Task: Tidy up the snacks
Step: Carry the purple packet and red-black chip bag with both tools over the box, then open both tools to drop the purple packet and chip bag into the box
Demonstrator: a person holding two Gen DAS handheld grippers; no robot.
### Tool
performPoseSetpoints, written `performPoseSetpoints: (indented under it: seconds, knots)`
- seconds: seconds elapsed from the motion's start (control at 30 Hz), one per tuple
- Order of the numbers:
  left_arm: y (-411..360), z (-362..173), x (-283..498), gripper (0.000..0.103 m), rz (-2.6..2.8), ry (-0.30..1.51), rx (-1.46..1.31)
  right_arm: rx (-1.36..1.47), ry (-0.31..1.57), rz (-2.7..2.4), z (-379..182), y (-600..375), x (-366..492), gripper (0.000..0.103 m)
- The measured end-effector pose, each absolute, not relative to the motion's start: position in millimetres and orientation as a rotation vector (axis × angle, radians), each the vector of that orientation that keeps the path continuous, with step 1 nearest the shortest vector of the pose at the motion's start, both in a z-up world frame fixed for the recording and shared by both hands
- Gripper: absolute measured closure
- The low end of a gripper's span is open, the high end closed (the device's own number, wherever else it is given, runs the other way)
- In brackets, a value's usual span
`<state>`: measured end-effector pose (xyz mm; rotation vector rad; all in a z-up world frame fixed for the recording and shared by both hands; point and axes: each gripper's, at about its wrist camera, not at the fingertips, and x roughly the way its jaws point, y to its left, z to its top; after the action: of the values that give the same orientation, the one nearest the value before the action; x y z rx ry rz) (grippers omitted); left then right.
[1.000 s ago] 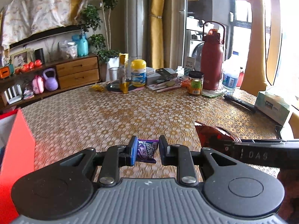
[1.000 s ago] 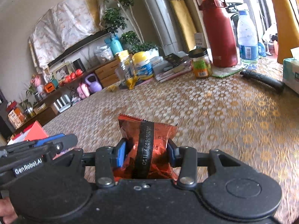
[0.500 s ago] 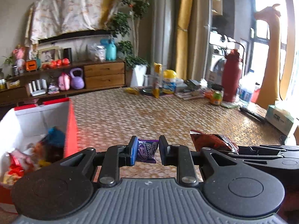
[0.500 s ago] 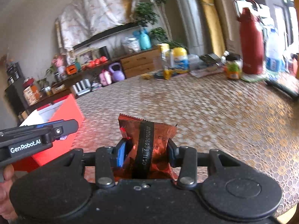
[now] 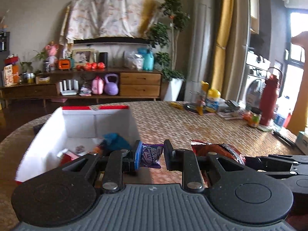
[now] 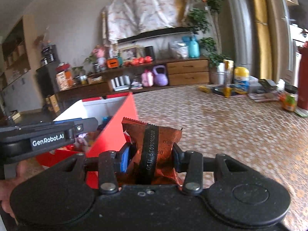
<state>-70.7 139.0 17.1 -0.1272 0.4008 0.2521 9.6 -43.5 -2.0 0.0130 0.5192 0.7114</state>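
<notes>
My left gripper (image 5: 151, 155) is shut on a small purple snack packet (image 5: 151, 155), held above the table just right of the red box's near corner. The red box (image 5: 77, 123) with white inner walls holds several snacks, among them a blue packet (image 5: 115, 139). My right gripper (image 6: 150, 156) is shut on a red-brown snack bag (image 6: 154, 146) with a black printed strip, close to the box's red side wall (image 6: 113, 132). That red-brown snack bag (image 5: 217, 150) also shows beside my left gripper. The left gripper's arm (image 6: 48, 134) crosses the right wrist view over the box.
The round table (image 5: 173, 123) has a gold patterned cloth. At its far right stand a yellow-lidded tub (image 5: 212, 100), a jar (image 5: 254, 117), a dark red flask (image 5: 269, 100) and a tissue box (image 5: 302, 141). A low wooden sideboard (image 5: 96, 88) lines the back wall.
Both grippers swung left with their packets still held. The red box came from the left edge into full view, and its open inside now shows.
</notes>
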Motion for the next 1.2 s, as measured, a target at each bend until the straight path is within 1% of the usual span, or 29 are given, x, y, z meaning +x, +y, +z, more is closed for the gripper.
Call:
performPoseSetpoints:
  seconds: [0.33, 0.67, 0.8, 0.9, 1.0, 1.2]
  knots:
    - [198.5, 24.7, -72.6, 0.080, 0.348, 0.398, -0.140, -0.040, 0.468, 0.832, 18.4, 18.5, 7.2, 0.062]
    - [263.4, 38.4, -34.8, 0.080, 0.378, 0.467, -0.125, -0.155, 0.461, 0.946, 39.0, 97.9, 46.0, 0.062]
    - [290.2, 35.7, -24.3, 0.080, 0.405, 0.492, -0.162, -0.175, 0.511, 0.987, 43.7, 132.5, 65.4, 0.062]
    - [314.5, 26.9, -16.2, 0.080, 0.397, 0.523, -0.250, -0.216, 0.530, 1.001, 45.0, 156.8, 75.9, 0.062]
    - [330.4, 17.1, -6.6, 0.080, 0.404, 0.552, -0.298, -0.214, 0.588, 1.018, 37.7, 172.6, 86.7, 0.062]
    - [343.1, 1.5, 5.9, 0.080, 0.413, 0.598, -0.326, -0.244, 0.646, 0.994, 20.8, 190.6, 97.8, 0.062]
